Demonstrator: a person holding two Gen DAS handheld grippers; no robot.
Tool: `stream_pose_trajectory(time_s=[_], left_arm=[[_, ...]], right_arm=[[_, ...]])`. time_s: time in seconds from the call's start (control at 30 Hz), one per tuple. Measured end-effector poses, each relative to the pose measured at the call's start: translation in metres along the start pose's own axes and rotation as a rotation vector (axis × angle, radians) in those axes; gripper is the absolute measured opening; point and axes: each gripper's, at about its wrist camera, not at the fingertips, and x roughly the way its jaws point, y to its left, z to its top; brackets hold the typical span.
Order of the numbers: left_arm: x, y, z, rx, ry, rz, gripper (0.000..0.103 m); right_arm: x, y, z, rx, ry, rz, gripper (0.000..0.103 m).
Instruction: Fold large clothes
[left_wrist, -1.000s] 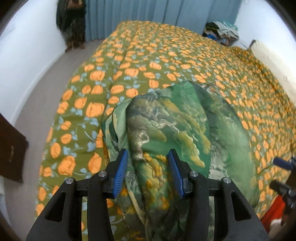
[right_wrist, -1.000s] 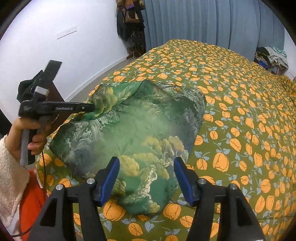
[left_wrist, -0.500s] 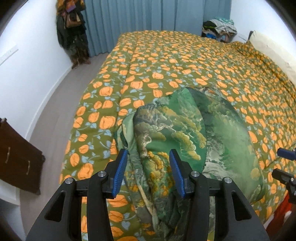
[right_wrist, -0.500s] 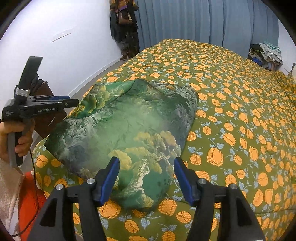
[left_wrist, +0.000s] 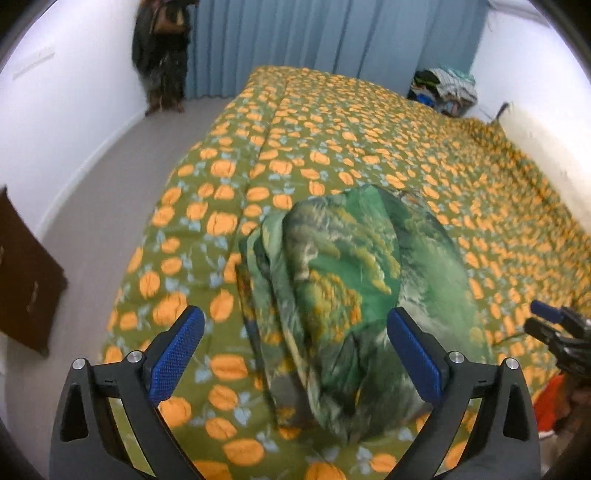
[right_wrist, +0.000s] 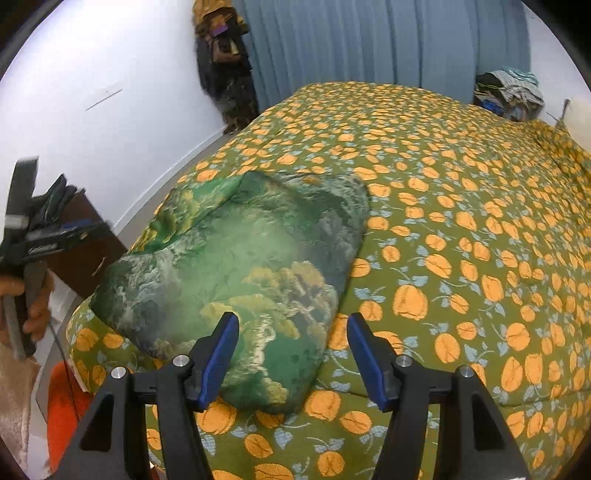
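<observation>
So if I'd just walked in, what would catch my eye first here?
Probably the bedspread, olive green with orange pumpkins all over, covering the whole bed. Next, the folded green garment lying on its near corner, by the bed's edge. Then the two blue-padded tools: the left gripper, its jaws opening above the garment, and the right gripper, touching nothing.

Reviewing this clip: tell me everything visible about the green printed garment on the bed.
The green garment is a glossy, satin-looking cloth printed with green, yellow and grey landscape-like patterns. It lies folded into a puffy, roughly rectangular bundle near the bed's corner, resting on the orange-flowered bedspread. Stacked layer edges show along its left side in the left wrist view. Neither gripper touches it: the left gripper is opening above it, and the right gripper is open.
</observation>
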Motion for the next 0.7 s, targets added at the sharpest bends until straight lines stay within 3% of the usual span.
stream_pose_trajectory(time_s=[0.13, 0.27, 0.33, 0.43, 0.53, 0.7], left_arm=[[-0.008, 0.012, -0.018, -0.032, 0.039, -0.073, 0.100], [-0.015, 0.013, -0.033, -0.037, 0.040, -0.030, 0.103], [-0.018, 0.014, -0.039, -0.033, 0.042, -0.050, 0.103], [-0.019, 0.023, -0.045, -0.109, 0.066, -0.213, 0.103], [-0.007, 0.046, -0.042, -0.250, 0.085, -0.388, 0.102], [0.031, 0.074, -0.037, -0.443, 0.154, -0.576, 0.102]], right_arm=[[-0.003, -0.013, -0.007, 0.022, -0.003, -0.029, 0.062], [-0.006, -0.018, -0.017, 0.009, 0.008, -0.076, 0.062], [-0.009, -0.020, -0.022, 0.009, 0.006, -0.064, 0.062], [-0.017, -0.024, -0.029, 0.012, -0.025, -0.013, 0.062], [-0.023, -0.029, -0.032, 0.026, -0.062, 0.076, 0.062], [-0.015, -0.044, -0.038, 0.106, -0.042, 0.191, 0.062]])
